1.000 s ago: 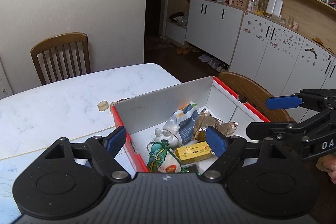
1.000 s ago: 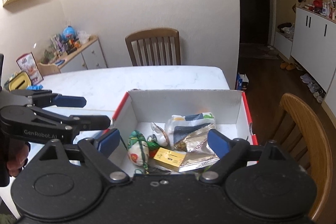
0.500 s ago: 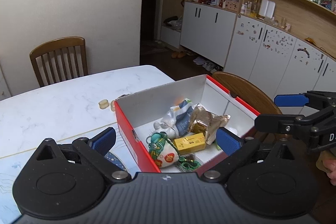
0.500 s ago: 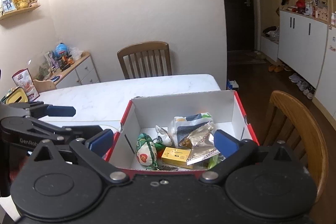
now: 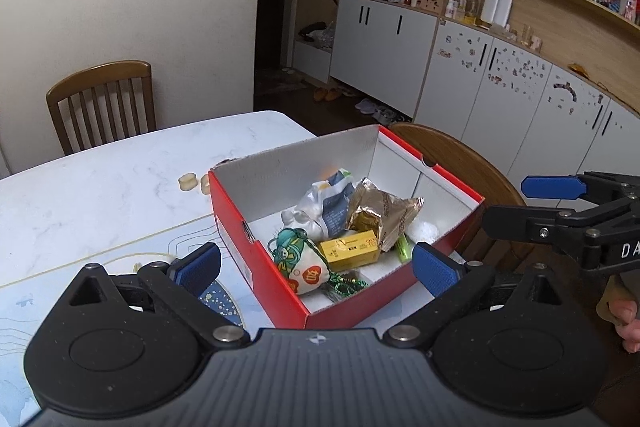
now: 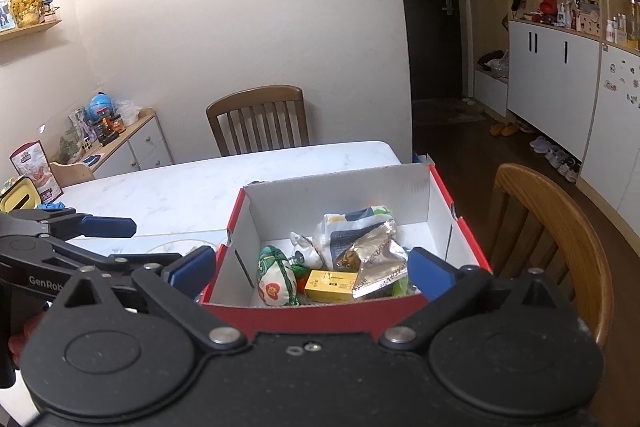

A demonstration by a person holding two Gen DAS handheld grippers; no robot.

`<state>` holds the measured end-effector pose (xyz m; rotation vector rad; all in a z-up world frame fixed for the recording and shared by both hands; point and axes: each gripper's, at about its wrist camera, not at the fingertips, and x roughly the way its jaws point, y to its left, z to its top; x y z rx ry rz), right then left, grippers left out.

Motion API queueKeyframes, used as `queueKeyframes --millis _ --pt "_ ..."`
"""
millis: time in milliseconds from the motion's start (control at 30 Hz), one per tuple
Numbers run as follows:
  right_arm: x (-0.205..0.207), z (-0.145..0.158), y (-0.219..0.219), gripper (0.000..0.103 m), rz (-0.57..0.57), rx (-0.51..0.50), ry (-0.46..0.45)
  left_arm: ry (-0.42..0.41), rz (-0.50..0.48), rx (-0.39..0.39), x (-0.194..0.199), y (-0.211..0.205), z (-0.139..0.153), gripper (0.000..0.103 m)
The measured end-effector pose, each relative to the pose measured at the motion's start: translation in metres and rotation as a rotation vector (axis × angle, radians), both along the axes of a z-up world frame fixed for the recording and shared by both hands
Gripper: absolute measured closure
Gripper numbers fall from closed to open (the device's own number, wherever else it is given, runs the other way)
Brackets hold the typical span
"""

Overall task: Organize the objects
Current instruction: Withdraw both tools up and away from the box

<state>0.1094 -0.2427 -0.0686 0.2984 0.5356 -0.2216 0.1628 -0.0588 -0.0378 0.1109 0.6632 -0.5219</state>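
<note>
A red cardboard box point(image 5: 256, 259) with a white inside stands on the white table point(image 5: 100, 187); it also shows in the right wrist view point(image 6: 320, 311). Inside lie a yellow carton point(image 5: 350, 249), a gold foil packet point(image 5: 384, 215), a white and blue pouch point(image 5: 324, 195), a green and white cloth sachet point(image 5: 300, 263) and a small white figurine point(image 5: 294, 219). My left gripper point(image 5: 316, 267) is open and empty, above the box's near side. My right gripper point(image 6: 312, 271) is open and empty, at the box's near edge.
Two small beige discs point(image 5: 188, 182) lie on the table behind the box. A patterned mat point(image 5: 120, 267) lies left of it. Wooden chairs stand at the far side point(image 5: 102, 103) and right point(image 6: 552, 227). White cabinets point(image 5: 520, 99) line the right wall.
Both grippers have pulled back and up from the box, so more of its red outside shows. Both stay open and empty. The objects in the box have not moved.
</note>
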Motion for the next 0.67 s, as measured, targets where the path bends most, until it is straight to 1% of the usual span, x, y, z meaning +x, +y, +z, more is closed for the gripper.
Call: queueKeyframes --millis 167,333,433,667 --pt "-0.0034 -0.0034 0.0009 0.002 -0.020 0.016 0.005 -0.013 -0.006 0.028 -0.0036 -0.0035 -0.0032 0.001" --pt "-0.0052 -0.0057 0.0013 0.002 -0.033 0.026 0.013 0.010 -0.021 0.029 -0.0024 -0.0055 -0.0071 0.001" --pt "-0.0064 -0.0070 0.0012 0.002 -0.037 0.027 0.023 0.006 -0.029 0.036 -0.0022 -0.0073 -0.0082 0.001" --pt "-0.0075 -0.0079 0.0008 0.002 -0.047 0.031 0.030 0.006 -0.043 0.027 -0.0003 -0.0077 -0.0081 0.001"
